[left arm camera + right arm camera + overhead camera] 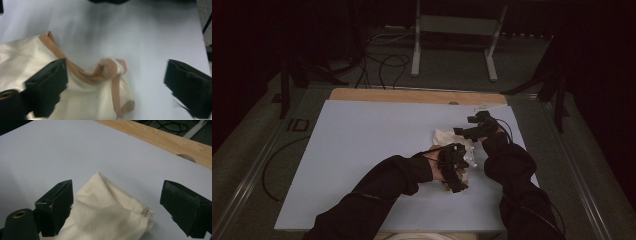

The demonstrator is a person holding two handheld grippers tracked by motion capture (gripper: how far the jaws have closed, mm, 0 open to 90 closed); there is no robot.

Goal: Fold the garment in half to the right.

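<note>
A cream cloth bag [451,142] with tan straps lies crumpled on the pale blue sheet [362,150], right of centre. My left gripper [454,172] hovers over its near end, jaws wide apart; in the left gripper view the tan straps [100,72] and the cream cloth [85,100] lie between the open gripper [116,90], one jaw over the fabric. My right gripper [469,127] sits at the bag's far end, open; in the right gripper view a corner of the cloth [105,205] with a small label [147,213] lies between the spread gripper [117,210].
The blue sheet covers a wooden table whose bare strip [412,95] runs along the far edge. Beyond it stand a metal frame [452,35] and loose cables [382,65] on the floor. Wide bare sheet lies to the left of the bag.
</note>
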